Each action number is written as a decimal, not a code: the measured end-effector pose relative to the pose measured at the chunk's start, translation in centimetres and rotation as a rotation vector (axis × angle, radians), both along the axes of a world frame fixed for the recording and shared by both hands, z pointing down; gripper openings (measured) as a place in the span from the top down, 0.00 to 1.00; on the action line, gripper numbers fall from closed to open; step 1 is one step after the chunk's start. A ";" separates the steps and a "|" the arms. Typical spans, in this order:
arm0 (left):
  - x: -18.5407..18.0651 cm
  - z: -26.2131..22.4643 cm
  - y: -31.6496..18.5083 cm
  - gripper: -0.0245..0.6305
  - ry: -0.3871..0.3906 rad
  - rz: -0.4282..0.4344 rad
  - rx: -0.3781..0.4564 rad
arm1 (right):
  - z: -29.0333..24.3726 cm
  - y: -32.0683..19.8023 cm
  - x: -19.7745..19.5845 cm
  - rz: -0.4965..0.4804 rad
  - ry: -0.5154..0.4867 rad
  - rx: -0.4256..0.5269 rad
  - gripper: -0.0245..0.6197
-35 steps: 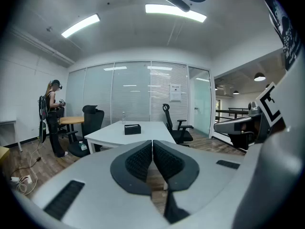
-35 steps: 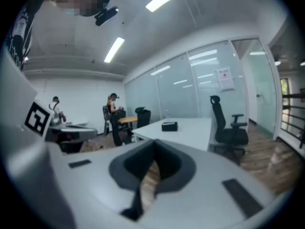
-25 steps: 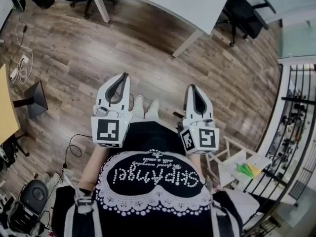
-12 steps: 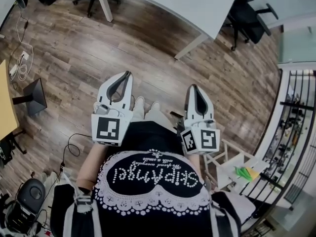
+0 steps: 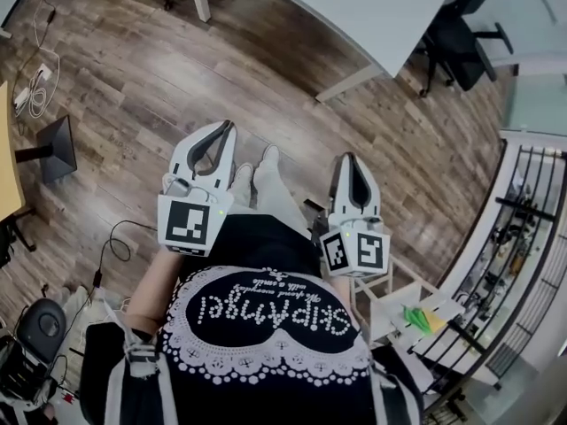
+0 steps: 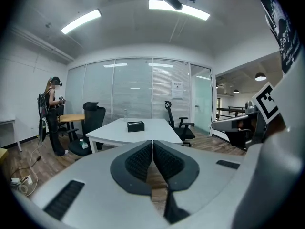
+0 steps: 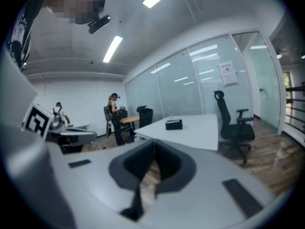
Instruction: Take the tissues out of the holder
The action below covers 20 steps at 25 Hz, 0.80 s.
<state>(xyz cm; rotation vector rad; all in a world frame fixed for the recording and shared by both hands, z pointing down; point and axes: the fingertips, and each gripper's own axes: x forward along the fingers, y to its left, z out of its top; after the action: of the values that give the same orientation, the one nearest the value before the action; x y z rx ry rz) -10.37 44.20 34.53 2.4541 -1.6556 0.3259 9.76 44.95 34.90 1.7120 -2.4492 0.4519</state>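
A black tissue holder (image 6: 136, 126) stands on the white table (image 6: 119, 132) some way ahead of me; it also shows in the right gripper view (image 7: 174, 124). I cannot make out any tissue in it from here. My left gripper (image 5: 223, 127) is held over the wooden floor, its jaws shut tip to tip with nothing between them (image 6: 152, 142). The right gripper (image 5: 351, 158) is beside it, also shut and empty (image 7: 153, 143). Both point toward the table and are well short of it.
Black office chairs (image 5: 452, 38) stand round the table (image 5: 372, 7). Another person (image 6: 50, 113) stands by a wooden desk at the left. On the floor are cables (image 5: 115, 246) and a monitor stand (image 5: 53, 149). A railing (image 5: 523, 237) and a small white rack (image 5: 416, 312) are at the right.
The person has taken a step forward over the floor toward the white table. Both grippers came along with the body and stay shut.
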 end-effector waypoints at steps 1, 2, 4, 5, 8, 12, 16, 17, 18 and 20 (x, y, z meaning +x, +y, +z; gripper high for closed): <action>0.2 0.1 -0.5 0.92 -0.004 -0.002 -0.002 | 0.1 -0.6 0.3 -0.003 0.000 -0.006 0.91; 0.5 0.1 -1.0 0.92 -0.008 -0.004 -0.001 | 0.2 -1.2 0.6 -0.007 0.001 -0.012 0.91; 1.1 0.1 -2.4 0.92 -0.007 -0.016 -0.004 | 0.3 -2.7 1.3 -0.014 0.000 -0.017 0.91; 1.4 0.2 -3.2 0.92 0.000 -0.026 -0.010 | 0.3 -3.5 1.7 -0.016 -0.001 -0.016 0.91; 2.3 0.1 -5.6 0.92 0.020 -0.060 -0.021 | 0.3 -6.1 3.0 -0.021 -0.006 -0.013 0.91; 4.0 -0.3 -8.3 0.92 0.017 -0.078 0.020 | 0.2 -9.0 4.9 -0.038 -0.003 -0.005 0.91; 5.3 -0.4 -10.3 0.92 0.027 -0.119 0.031 | 0.2 -11.7 6.4 -0.064 -0.009 0.012 0.91; 5.5 -0.5 -10.6 0.92 0.031 -0.132 0.032 | 0.2 -12.2 6.6 -0.074 -0.010 0.015 0.91; 5.6 -0.6 -10.9 0.92 0.034 -0.147 0.033 | 0.1 -12.7 6.7 -0.084 -0.011 0.018 0.91; 5.5 -0.7 -11.4 0.92 0.034 -0.176 0.035 | 0.2 -13.6 6.9 -0.105 -0.013 0.019 0.91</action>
<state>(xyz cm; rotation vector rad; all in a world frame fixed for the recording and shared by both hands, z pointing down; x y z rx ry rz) -4.88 32.78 33.85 2.3030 -1.8613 0.2322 16.63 31.32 35.11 1.5819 -2.5457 0.4299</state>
